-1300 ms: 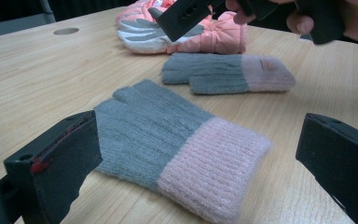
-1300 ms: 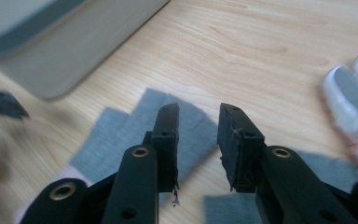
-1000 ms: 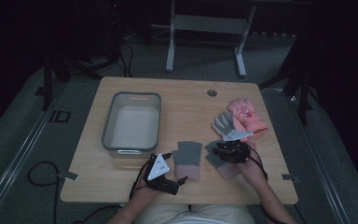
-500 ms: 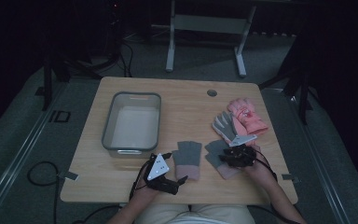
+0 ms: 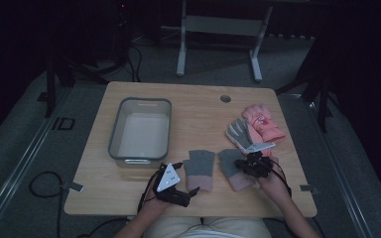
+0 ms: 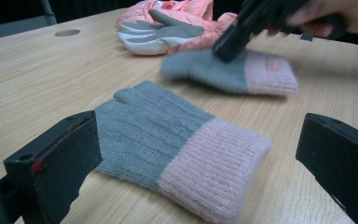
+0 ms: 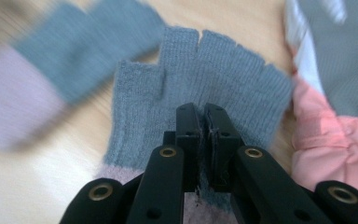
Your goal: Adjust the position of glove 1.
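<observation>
Two grey knit gloves with pink cuffs lie near the table's front edge. My right gripper [image 5: 244, 164] [image 7: 203, 116] has just been closing and is now shut on the right glove [image 5: 229, 168] [image 7: 223, 74], pinching its knit between the jaws near the cuff. The left gripper view shows that gripper [image 6: 235, 39] pressing down on this glove [image 6: 233, 70]. The left glove [image 5: 200, 166] [image 6: 177, 135] lies flat. My left gripper [image 5: 191, 192] [image 6: 200, 144] stands open just before its pink cuff, jaws wide on either side and not touching it.
A clear empty bin [image 5: 141, 129] stands at the table's left. A grey-and-white glove [image 5: 239, 131] [image 7: 335, 56] lies on pink padded gloves [image 5: 264, 121] [image 7: 335, 140], close behind the right gripper. A round hole [image 5: 225, 98] is in the tabletop at the back.
My right gripper's jaws have closed onto the right grey glove, and the hand has shifted slightly toward the front edge. The left gripper and left glove have stayed put.
</observation>
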Tool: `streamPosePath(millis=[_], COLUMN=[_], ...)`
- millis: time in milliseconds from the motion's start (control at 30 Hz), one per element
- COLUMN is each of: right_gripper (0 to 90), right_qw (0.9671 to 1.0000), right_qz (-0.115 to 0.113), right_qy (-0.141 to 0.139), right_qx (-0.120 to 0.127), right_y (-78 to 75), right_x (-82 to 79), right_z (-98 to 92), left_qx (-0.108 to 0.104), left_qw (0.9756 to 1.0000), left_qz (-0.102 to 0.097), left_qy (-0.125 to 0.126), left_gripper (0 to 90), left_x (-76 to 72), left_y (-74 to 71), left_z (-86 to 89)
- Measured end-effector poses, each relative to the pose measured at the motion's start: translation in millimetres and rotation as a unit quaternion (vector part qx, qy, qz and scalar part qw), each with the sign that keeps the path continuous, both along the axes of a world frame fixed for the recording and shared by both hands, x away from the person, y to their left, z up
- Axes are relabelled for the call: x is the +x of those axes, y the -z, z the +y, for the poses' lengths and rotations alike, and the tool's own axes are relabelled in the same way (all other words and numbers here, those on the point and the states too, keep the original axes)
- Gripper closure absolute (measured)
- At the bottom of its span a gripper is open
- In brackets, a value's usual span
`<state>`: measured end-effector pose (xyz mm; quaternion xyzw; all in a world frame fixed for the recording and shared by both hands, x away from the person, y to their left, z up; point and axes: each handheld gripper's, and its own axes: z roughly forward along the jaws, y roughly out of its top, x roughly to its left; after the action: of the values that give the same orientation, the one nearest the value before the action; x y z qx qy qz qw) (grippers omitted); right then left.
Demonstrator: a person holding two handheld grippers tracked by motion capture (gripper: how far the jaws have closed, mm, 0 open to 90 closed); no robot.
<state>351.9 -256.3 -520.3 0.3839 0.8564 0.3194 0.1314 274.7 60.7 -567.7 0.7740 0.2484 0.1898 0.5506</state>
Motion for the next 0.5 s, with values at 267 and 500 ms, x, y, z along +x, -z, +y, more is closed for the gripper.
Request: streamPosePath(millis=[267,500], right_gripper=[85.4,85.4], right_qw=[0.9905,0.9840], right_qz=[-0.035,-0.013], right_qy=[0.112,0.163], right_qx=[0.071,0.071], right_y=[-26.0,-2.5], right_x=[-37.8,-44.1], right_z=[10.3,16.7], left_qx=[0.000,0.002], left_qw=[1.0000,1.0000], left_qz=[-0.001,-0.002], left_qy=[-0.001,0.000], left_gripper=[0.0,0.0], left_x=[-0.7,-0.7], left_y=[0.1,0.1], left_z=[-0.4,-0.3])
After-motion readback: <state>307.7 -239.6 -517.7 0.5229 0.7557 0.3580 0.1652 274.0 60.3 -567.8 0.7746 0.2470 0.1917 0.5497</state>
